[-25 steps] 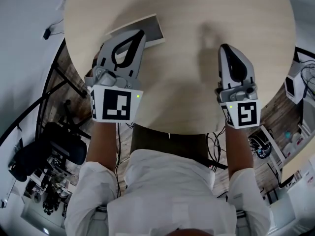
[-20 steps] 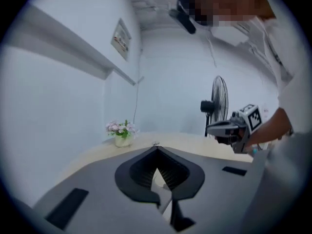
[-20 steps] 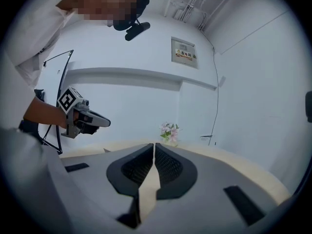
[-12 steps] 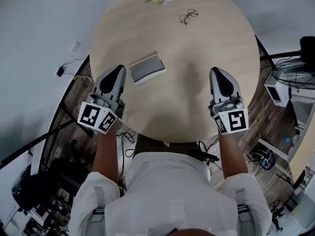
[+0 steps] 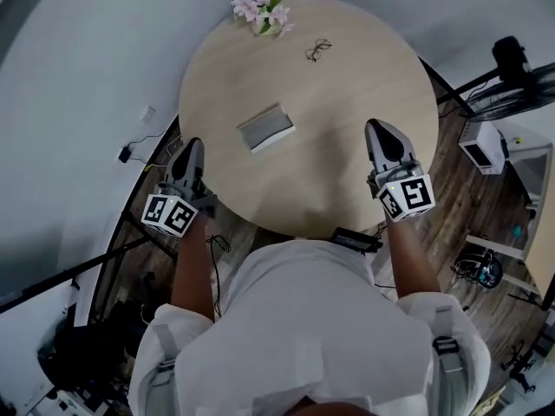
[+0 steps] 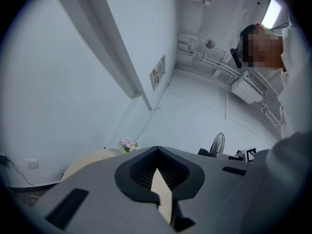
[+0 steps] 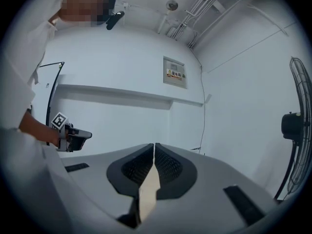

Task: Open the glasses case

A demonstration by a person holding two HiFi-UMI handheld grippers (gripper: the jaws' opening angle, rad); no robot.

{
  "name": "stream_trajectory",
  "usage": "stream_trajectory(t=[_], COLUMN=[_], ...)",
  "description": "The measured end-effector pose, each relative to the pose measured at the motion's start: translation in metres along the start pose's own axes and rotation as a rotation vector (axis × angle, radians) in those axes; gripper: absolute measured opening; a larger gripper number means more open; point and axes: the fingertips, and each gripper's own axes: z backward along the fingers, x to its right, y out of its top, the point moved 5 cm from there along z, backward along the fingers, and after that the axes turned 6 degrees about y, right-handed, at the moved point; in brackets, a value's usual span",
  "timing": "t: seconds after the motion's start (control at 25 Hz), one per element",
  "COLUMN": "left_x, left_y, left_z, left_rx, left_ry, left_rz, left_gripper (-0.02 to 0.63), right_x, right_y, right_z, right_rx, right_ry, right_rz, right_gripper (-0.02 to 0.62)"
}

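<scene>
The glasses case [image 5: 267, 129], a flat grey rectangle with a pale edge, lies alone on the round wooden table [image 5: 347, 180], left of the middle. My left gripper [image 5: 192, 152] hangs beyond the table's left rim, well clear of the case, its jaws shut on nothing. In the left gripper view the left gripper [image 6: 156, 150] points level over the table towards a wall. My right gripper [image 5: 385, 133] is held over the table's near right part, also shut and empty. The right gripper view shows the right gripper [image 7: 154, 146] aimed at a white wall.
A pair of glasses [image 5: 317, 50] and a bunch of pink flowers [image 5: 263, 9] sit at the table's far side. A standing fan [image 5: 512, 68] and a white box [image 5: 482, 144] are on the floor to the right. Cables lie below the table's left edge.
Both grippers have risen and drawn back from the table. The left one has moved left off the case's side, past the rim, and rolled. The far glasses and flowers have come into view.
</scene>
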Motion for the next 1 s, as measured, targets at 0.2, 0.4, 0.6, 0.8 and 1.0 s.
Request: stream_trajectory(t=[0.2,0.4,0.6,0.8,1.0], left_x=[0.012,0.041,0.079,0.124,0.172], left_y=[-0.004,-0.001,-0.003,-0.019,-0.055], left_z=[0.026,0.051,0.086,0.125,0.163], left_rx=[0.03,0.063,0.118,0.143,0.123], left_ry=[-0.051,-0.065,-0.045,-0.041,-0.04], left_rz=[0.043,0.015,-0.003,-0.019,-0.003], left_gripper=[0.013,0.014,0.014,0.013,0.014], right_x=[-0.007,-0.018,-0.034,-0.043,-0.057], right_y=[0.016,0.026,0.022,0.013,-0.003], right_z=[0.022,0.055,0.096,0.148,0.206], right_rx=[0.017,0.053,0.082,0.088,0.07], right_ry=[-0.001,0.019,0.056,0.089,0.127], right_rz=[-0.006,0.003,-0.025,-0.057,-0.077], right_gripper=[0.028,0.028,0.028,0.028,0.028])
